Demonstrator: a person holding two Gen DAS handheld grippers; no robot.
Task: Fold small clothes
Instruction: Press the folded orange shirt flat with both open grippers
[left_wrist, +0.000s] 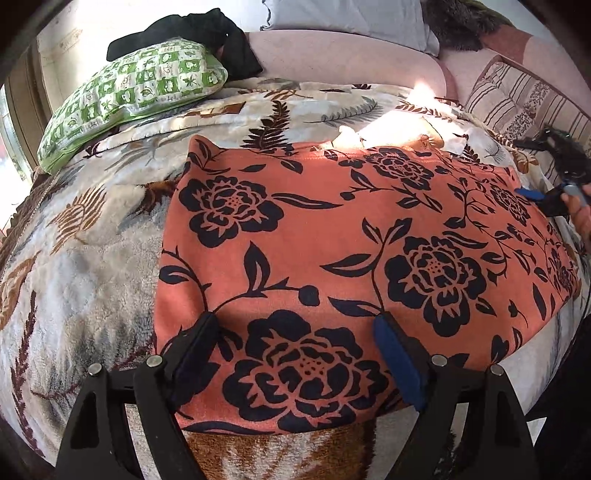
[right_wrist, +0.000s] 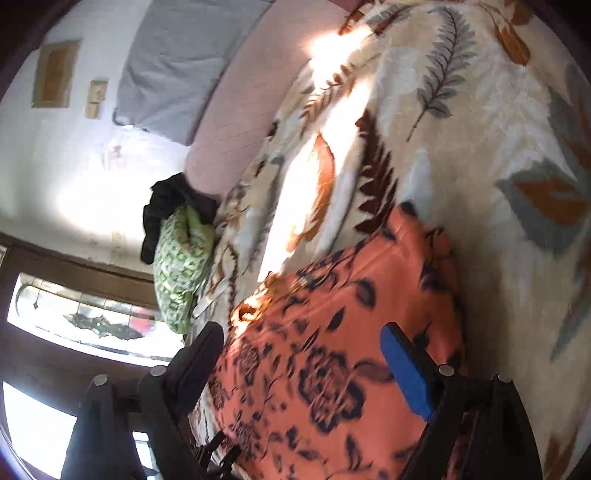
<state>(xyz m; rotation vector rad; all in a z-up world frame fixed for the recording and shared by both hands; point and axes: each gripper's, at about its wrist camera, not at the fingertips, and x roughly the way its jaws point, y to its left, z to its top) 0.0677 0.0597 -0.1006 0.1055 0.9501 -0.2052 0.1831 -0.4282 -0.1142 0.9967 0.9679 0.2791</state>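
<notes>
While one leaf-print blanket covers the bed, one orange flowered cloth lies flat on it, under and ahead of both tongs. Beyond the left tongs sit two pillows, green and striped. Both left and right tongs stand released, gripping nothing.

sunlit leaf-print blanket covers the bed, white wall, seemingly a window beside.
</notes>
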